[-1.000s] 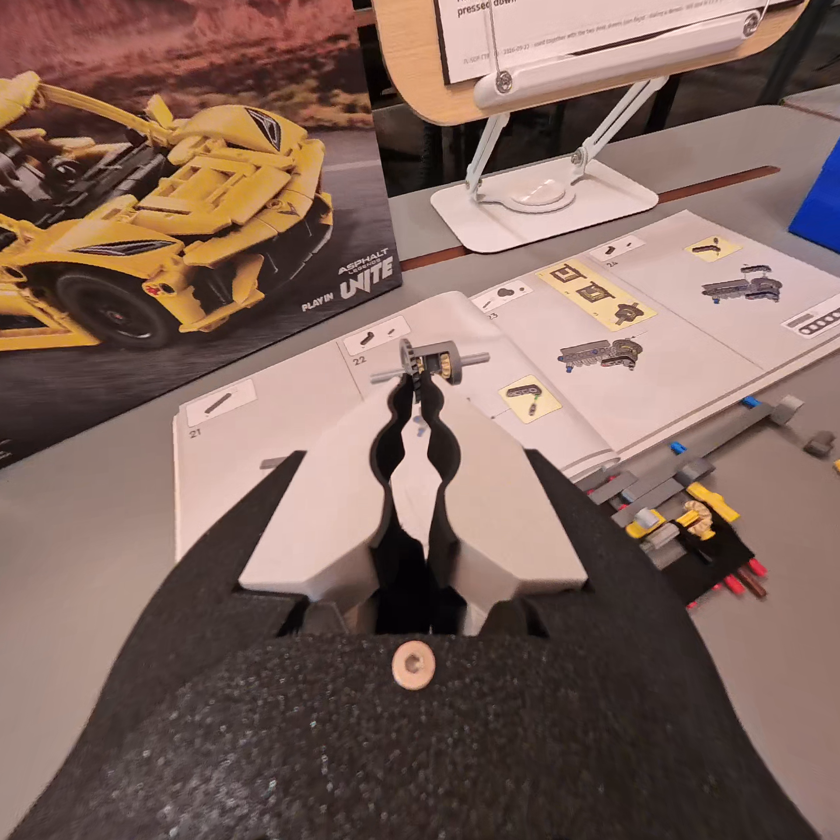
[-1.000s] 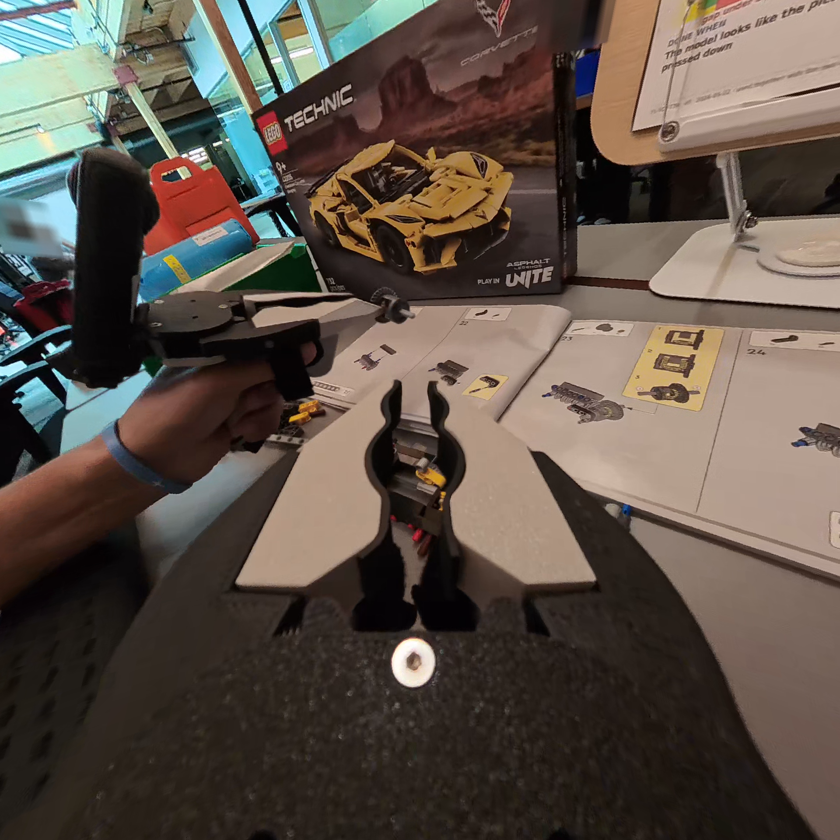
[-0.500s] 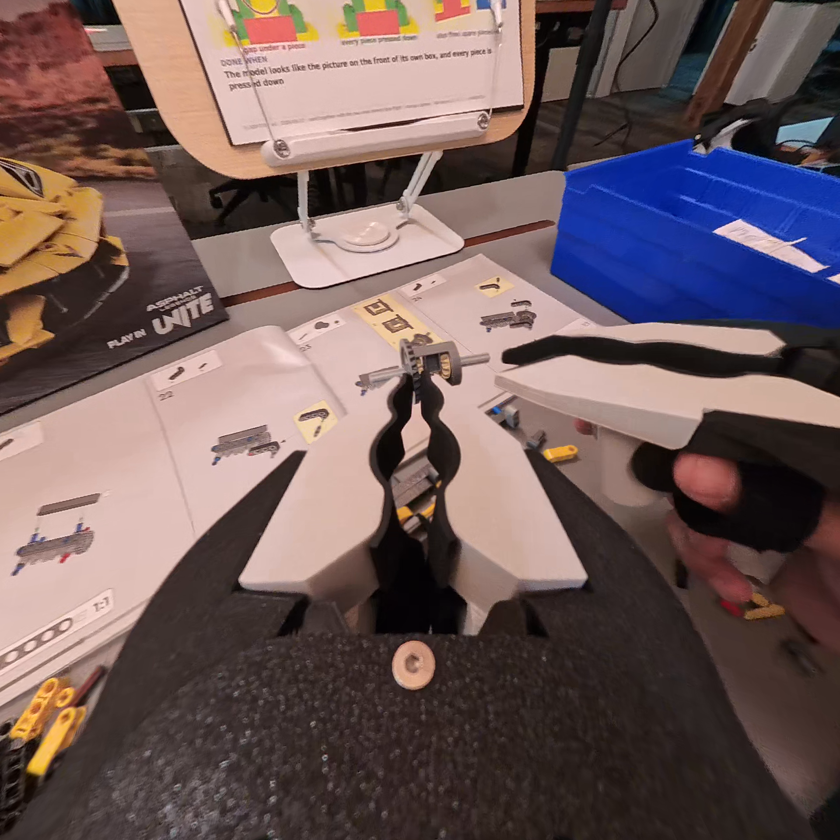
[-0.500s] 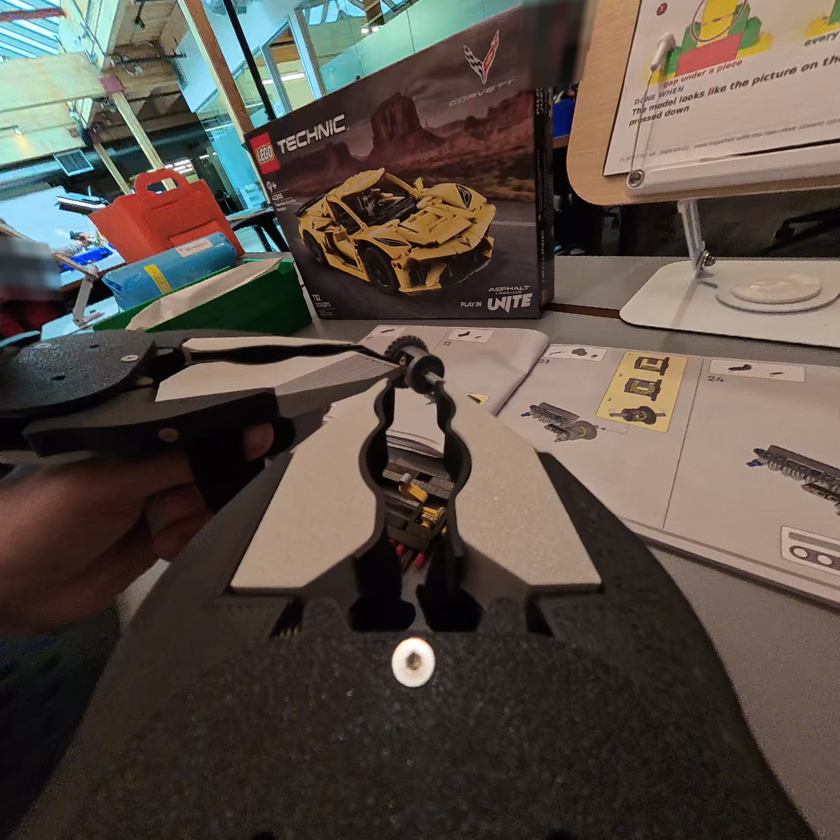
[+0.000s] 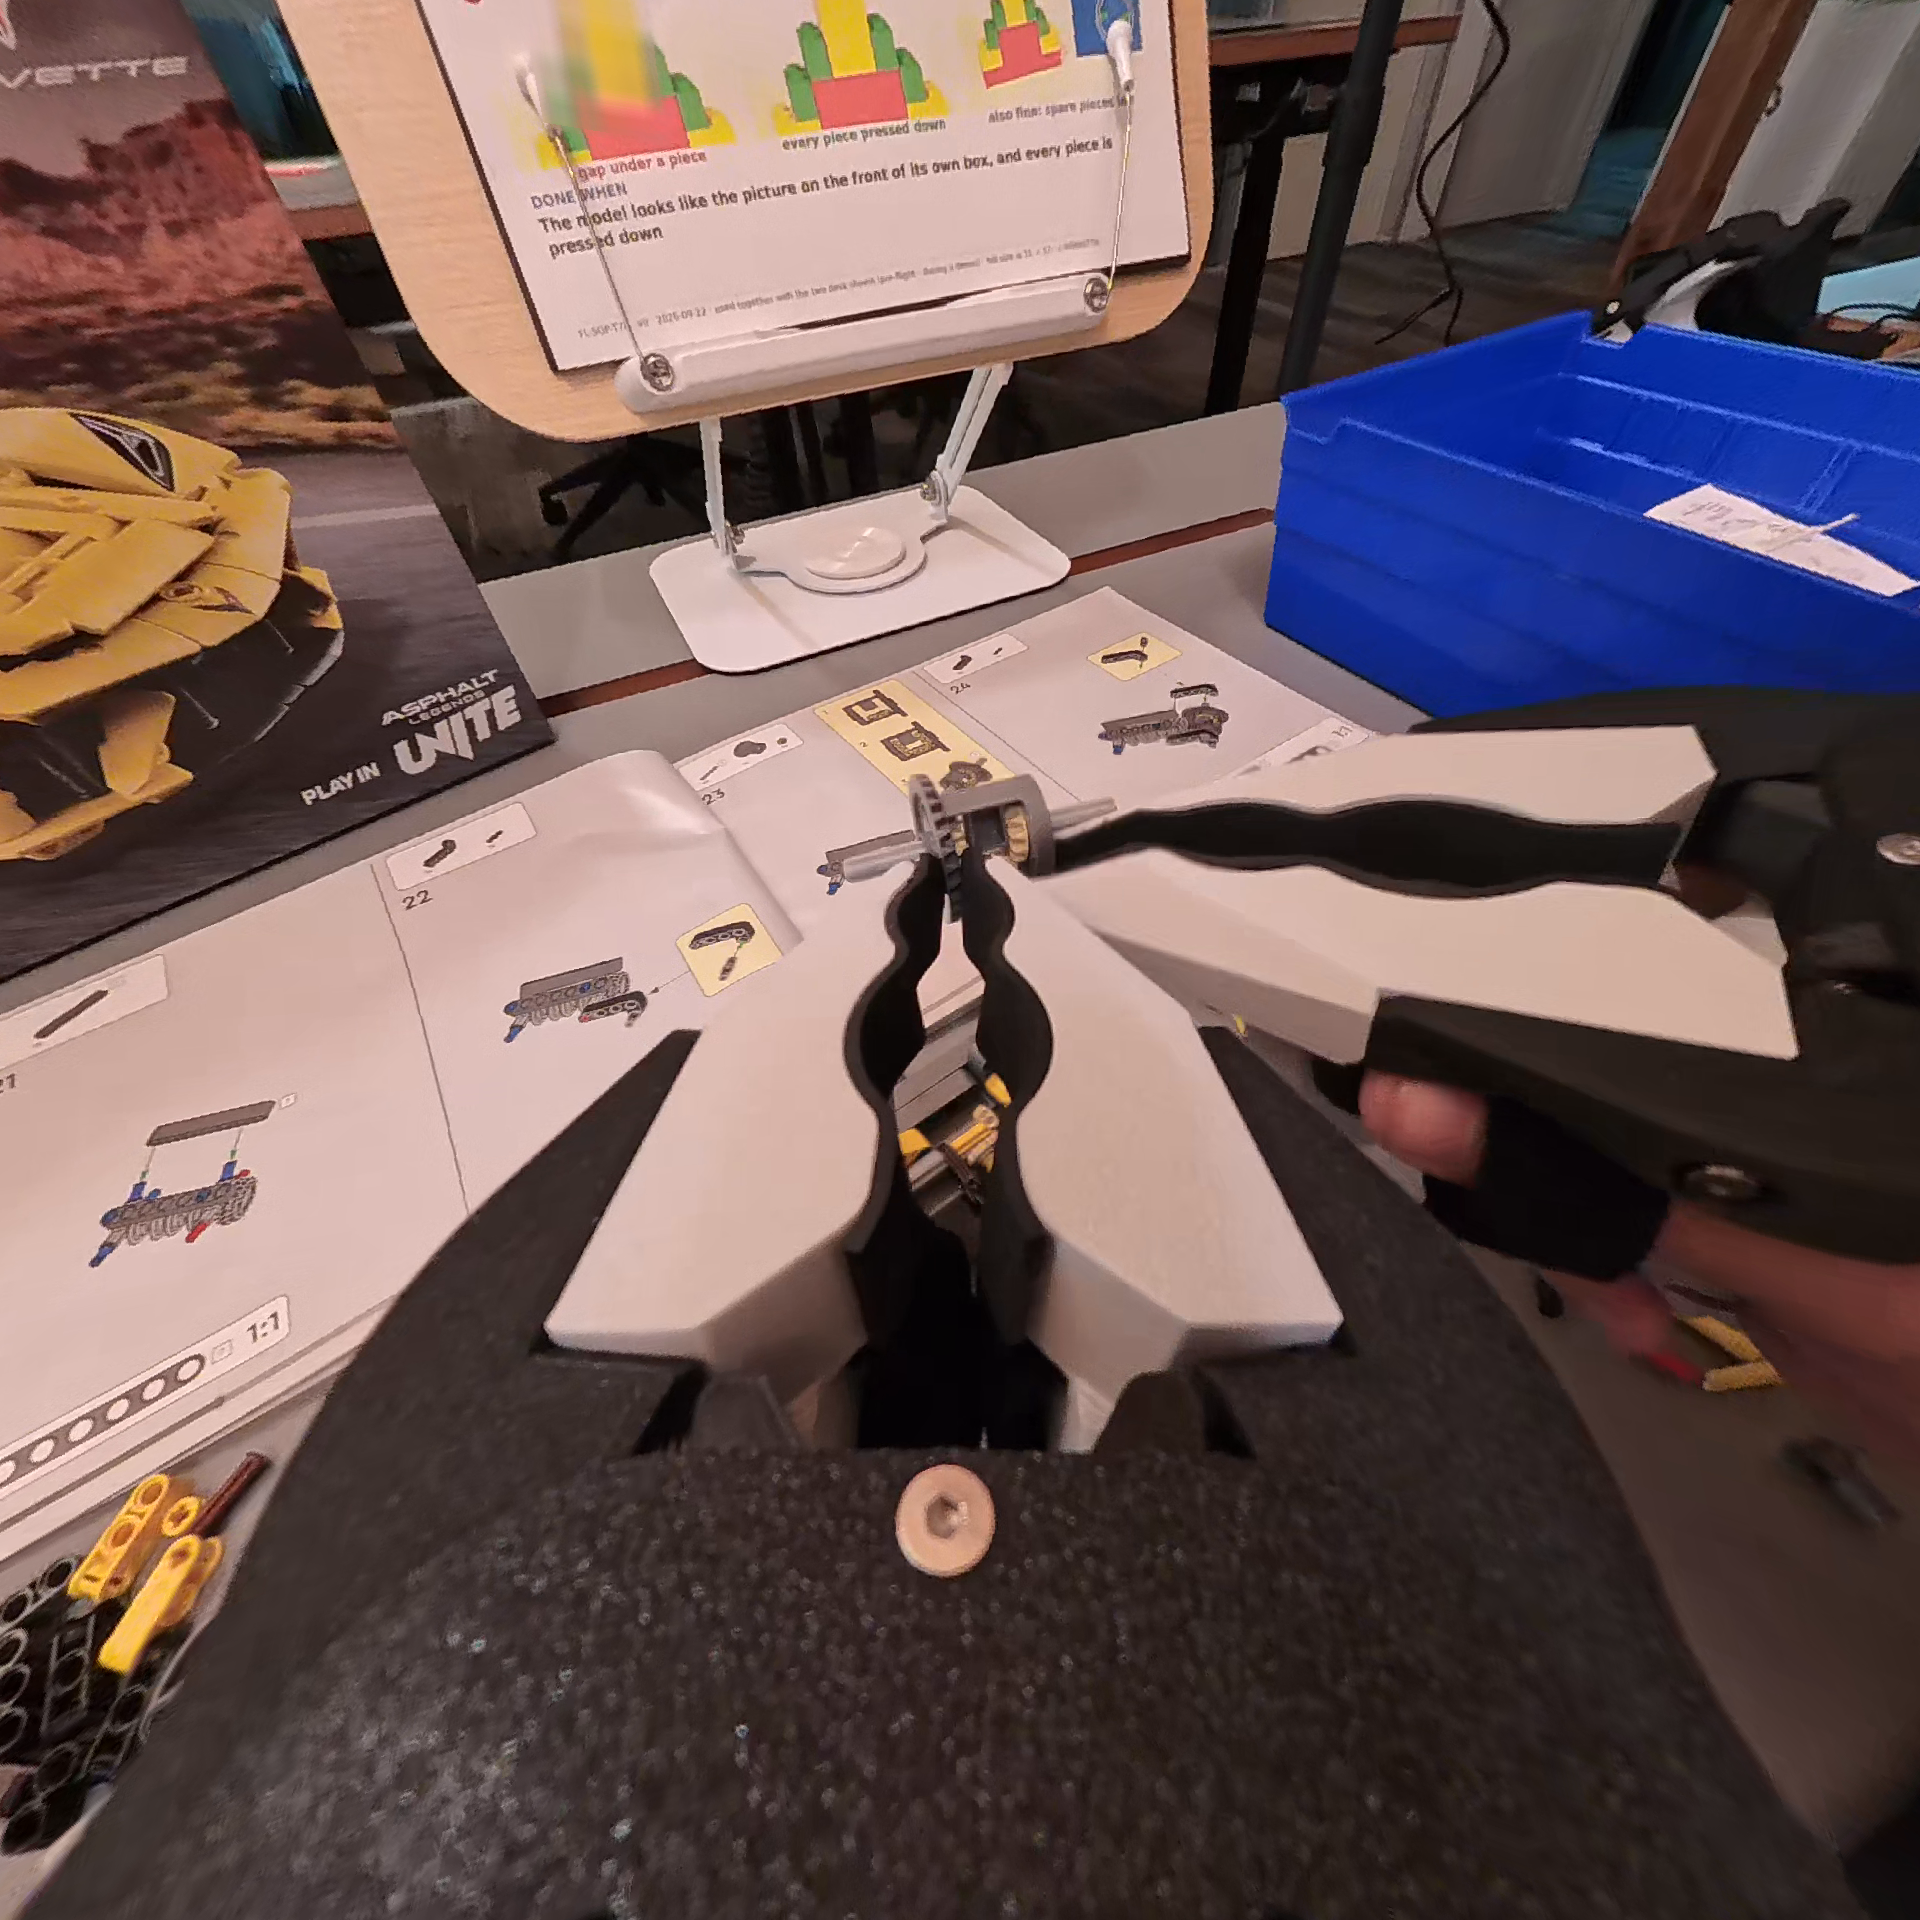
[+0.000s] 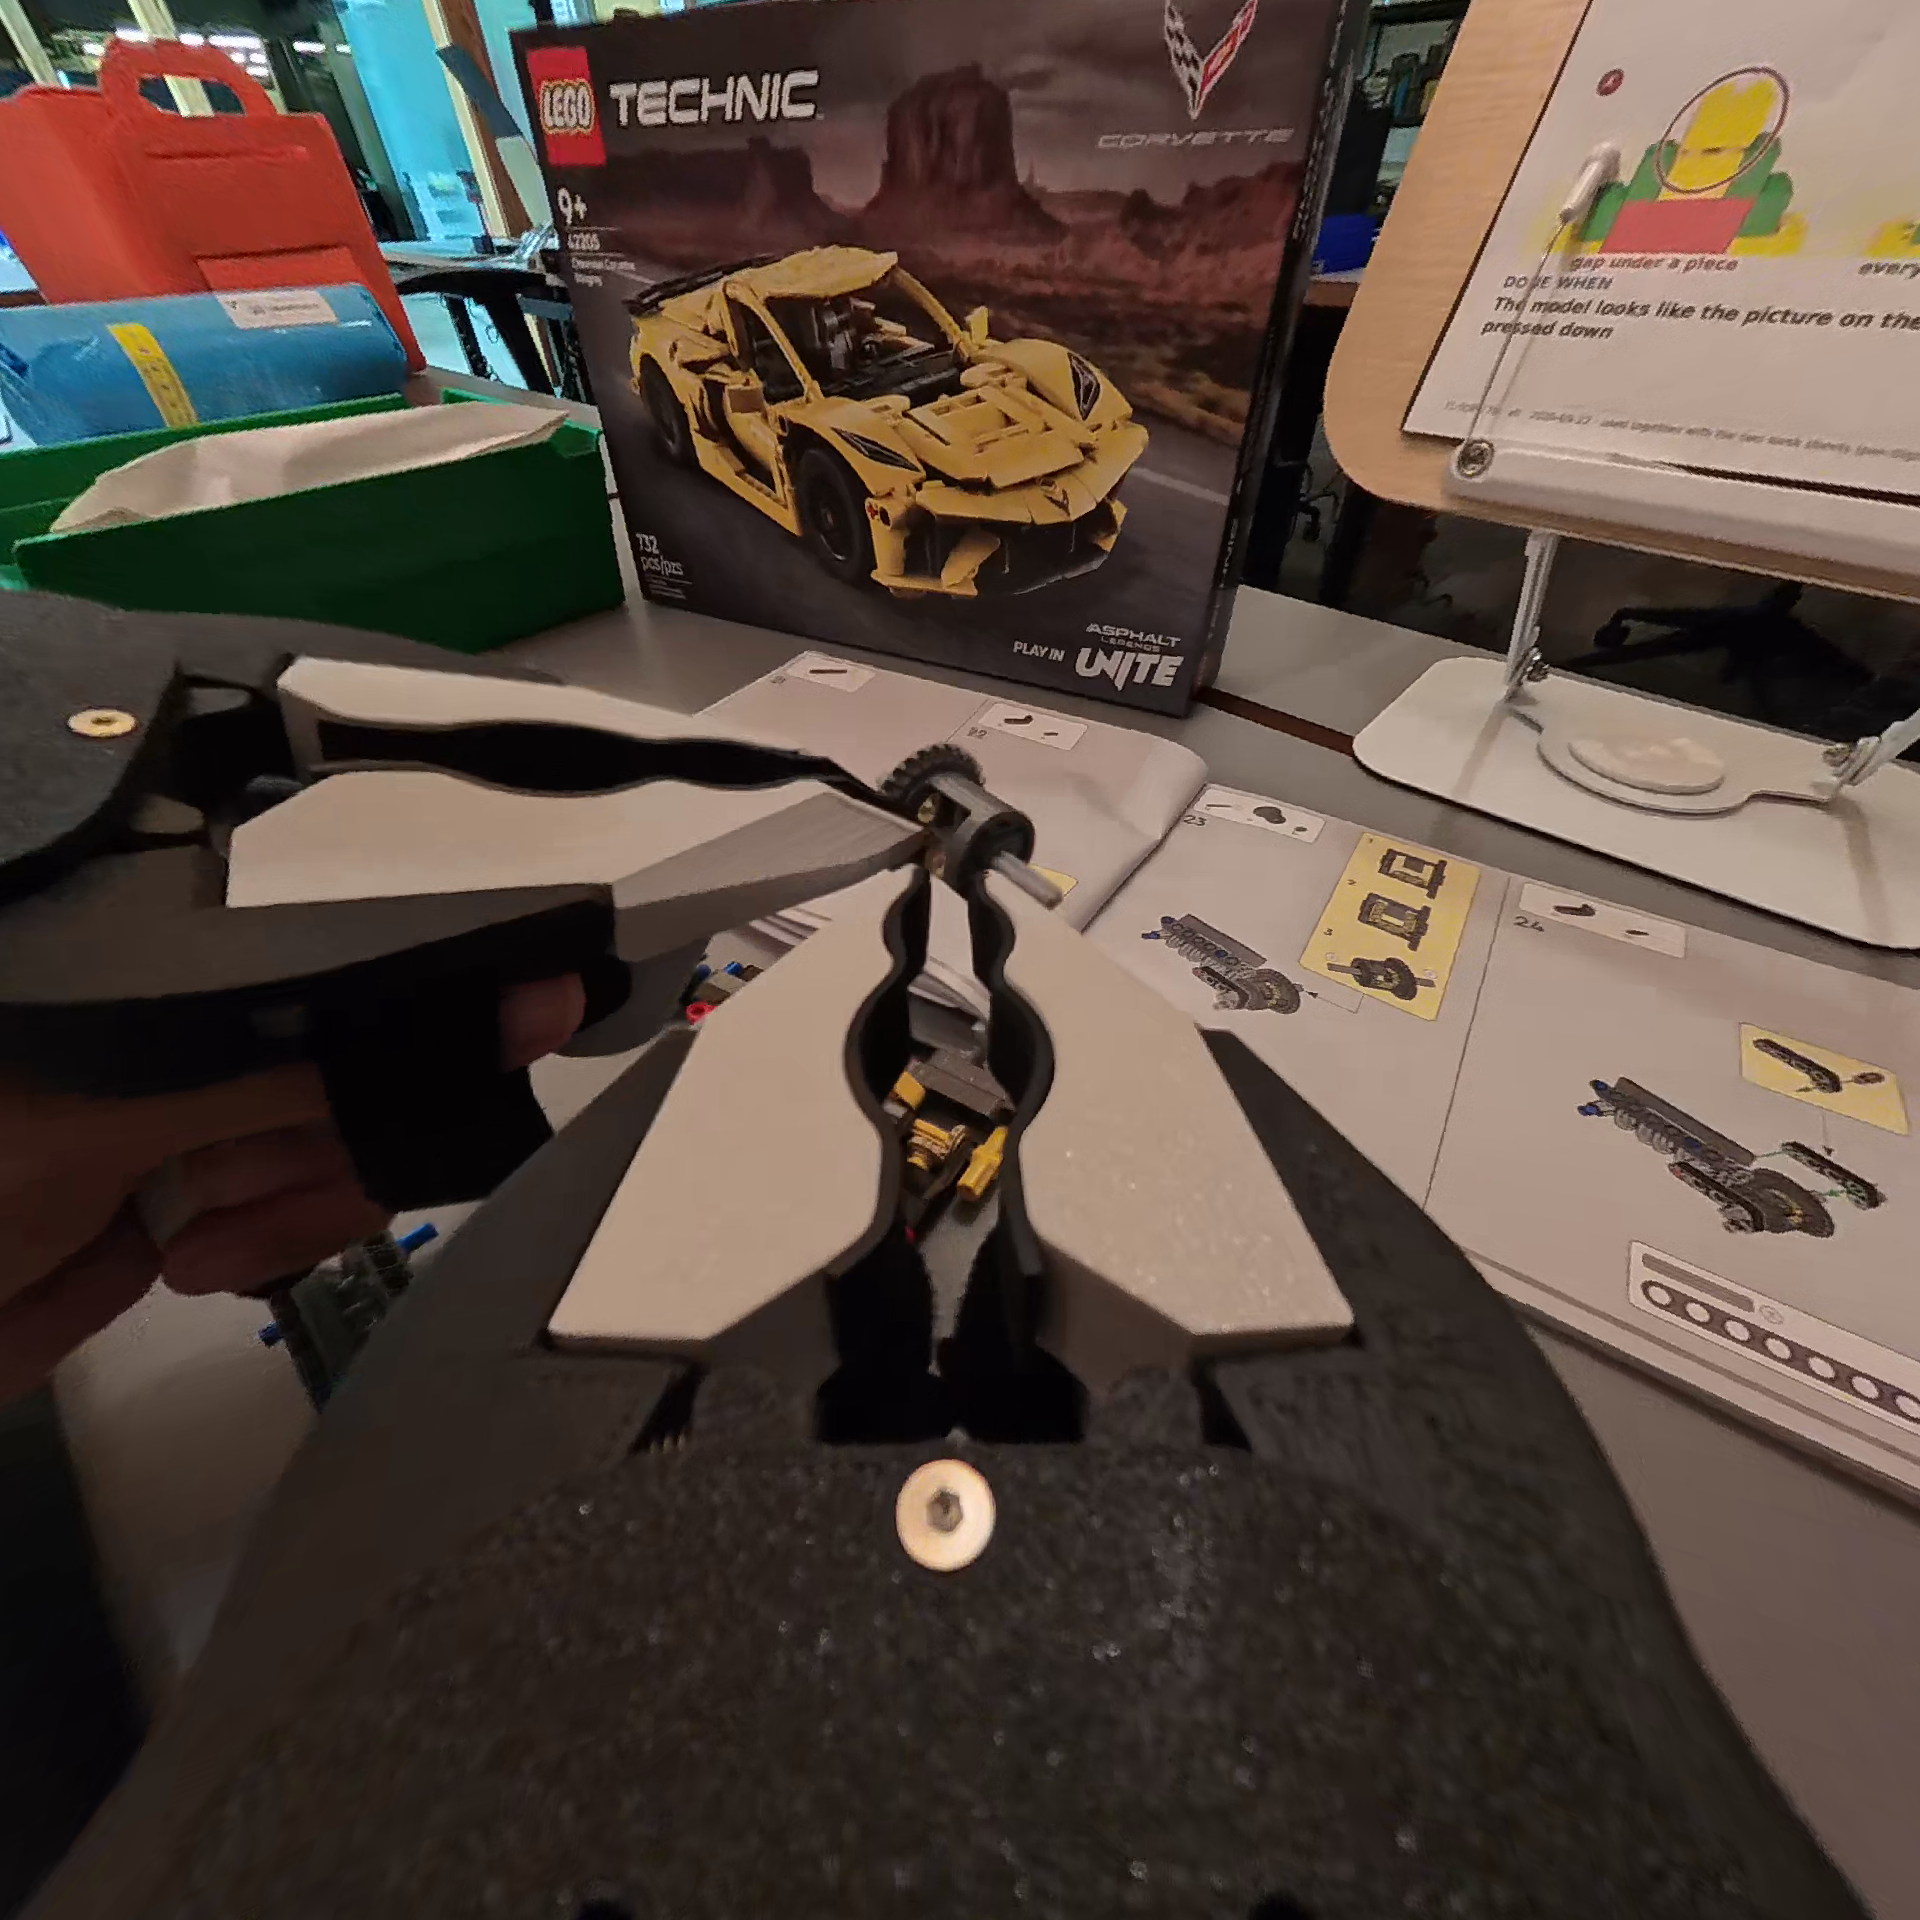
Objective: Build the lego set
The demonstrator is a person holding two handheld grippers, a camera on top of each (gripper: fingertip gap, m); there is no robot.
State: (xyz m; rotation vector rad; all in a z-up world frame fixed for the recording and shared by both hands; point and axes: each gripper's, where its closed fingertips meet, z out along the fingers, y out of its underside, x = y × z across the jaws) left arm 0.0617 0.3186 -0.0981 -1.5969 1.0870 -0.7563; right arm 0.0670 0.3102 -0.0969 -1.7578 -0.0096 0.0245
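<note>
Subassembly position: a small gear-and-axle assembly point(image 5: 977, 826) is held in the air above the open instruction booklet point(image 5: 582, 935), clear of the bench point(image 5: 582, 613).

Left gripper point(image 5: 954, 883): jaws drawn together and clamped on the black gear at the left end of the piece. The grip is at the very tips and looks narrow.

Right gripper point(image 6: 948, 891): its tips sit at the grey collar end of the same piece, seen from the left wrist view coming in from the right. The jaws stand nearly together with a slim gap showing between them. Whether they already bear on the collar or axle cannot be told from either view.

Governing relation: the grey axle runs crosswise, roughly left to right in the left wrist view, with one bare end projecting past the gear and the other past the collar toward the right gripper. The two grippers meet it from opposite ends, roughly at right angles to each other.

Judgement: the step in hand appears to be seating or transferring the assembly. Any push should run along the axle, not across it, or the gear may twist out of the left grip.

Loose yellow and black parts point(image 5: 114, 1600) lie on the bench below, well apart from the work.
</note>
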